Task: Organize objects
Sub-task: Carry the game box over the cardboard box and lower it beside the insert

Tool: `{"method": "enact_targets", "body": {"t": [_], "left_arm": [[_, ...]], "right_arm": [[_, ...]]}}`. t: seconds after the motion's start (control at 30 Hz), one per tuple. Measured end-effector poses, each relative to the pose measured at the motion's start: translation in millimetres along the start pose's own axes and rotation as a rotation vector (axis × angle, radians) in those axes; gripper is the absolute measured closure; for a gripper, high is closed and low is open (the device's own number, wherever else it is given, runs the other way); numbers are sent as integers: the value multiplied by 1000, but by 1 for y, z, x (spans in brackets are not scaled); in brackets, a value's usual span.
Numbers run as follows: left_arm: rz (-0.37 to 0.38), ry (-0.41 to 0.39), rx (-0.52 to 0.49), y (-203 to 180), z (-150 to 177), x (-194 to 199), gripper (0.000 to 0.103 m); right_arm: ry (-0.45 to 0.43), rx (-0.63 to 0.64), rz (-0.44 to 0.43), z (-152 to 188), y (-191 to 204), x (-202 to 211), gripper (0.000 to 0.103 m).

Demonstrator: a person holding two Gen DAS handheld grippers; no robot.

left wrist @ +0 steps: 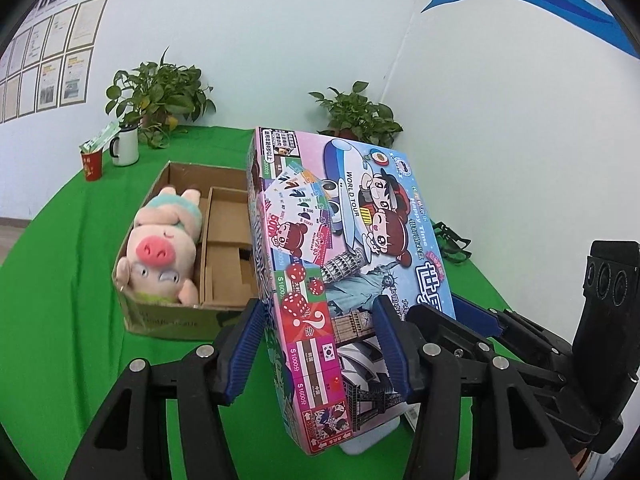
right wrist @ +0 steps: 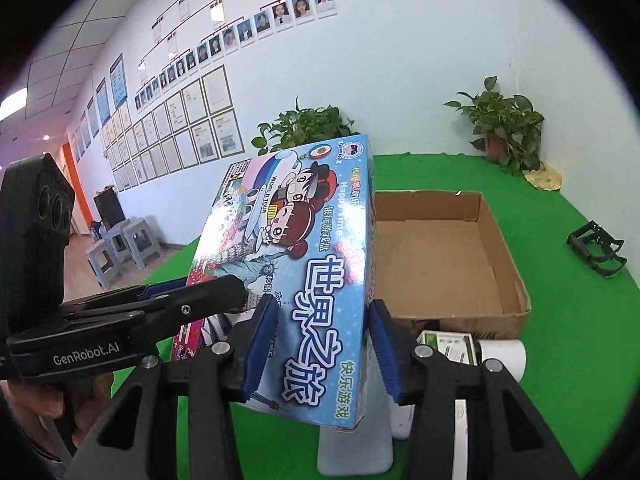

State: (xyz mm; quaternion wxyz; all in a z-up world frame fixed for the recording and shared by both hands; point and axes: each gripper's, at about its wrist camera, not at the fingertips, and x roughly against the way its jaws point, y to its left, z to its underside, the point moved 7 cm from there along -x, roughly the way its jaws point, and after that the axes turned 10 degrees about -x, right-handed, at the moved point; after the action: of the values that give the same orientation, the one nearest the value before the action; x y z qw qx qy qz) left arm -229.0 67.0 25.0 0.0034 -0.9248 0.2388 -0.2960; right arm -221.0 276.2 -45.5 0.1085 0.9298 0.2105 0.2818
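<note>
A colourful board game box [left wrist: 344,248] is held tilted above the green table, over the near right part of an open cardboard box [left wrist: 160,320]. My left gripper [left wrist: 320,348] is shut on the game box's pink end. My right gripper [right wrist: 316,348] is shut on its blue end [right wrist: 320,280]. A pink plush pig [left wrist: 160,248] lies in the cardboard box's left compartment. The right compartment [right wrist: 436,268] shows bare cardboard.
A white mug [left wrist: 126,146] and a red cup [left wrist: 92,164] stand at the back left near a potted plant [left wrist: 160,92]. A second plant [left wrist: 356,114] stands at the back. A black folded frame [right wrist: 596,248] lies at right. White items [right wrist: 500,356] lie below the game box.
</note>
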Motion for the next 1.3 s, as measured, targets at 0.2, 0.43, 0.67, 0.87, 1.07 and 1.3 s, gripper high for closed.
{"method": "enact_targets", "body": {"t": [0.2,0.43,0.67,0.87,1.07,1.3], "left_arm": [[-4,-14,-24,3,-24,-14,54],[3,-25,-48,5,-47,-32,54],[11,-14,-53,13,-71,-62,54],[15,32,-45,24,-76,-99,54],[34,121,-27,46,-68,-151,54],[65,207,-6,56,-52,-204,54]], "right_arm": [[-31,-25,7,-16,-8,-6,58],[-60,-48,20,-38,-17,-16,59],[-67,-72,27,-59,-30,-37,59],[-34,-106,30,-65,-46,-62,59],[36,-139,53,-58,-65,-96,59],[111,-195,88,-47,-92,-124,59]]}}
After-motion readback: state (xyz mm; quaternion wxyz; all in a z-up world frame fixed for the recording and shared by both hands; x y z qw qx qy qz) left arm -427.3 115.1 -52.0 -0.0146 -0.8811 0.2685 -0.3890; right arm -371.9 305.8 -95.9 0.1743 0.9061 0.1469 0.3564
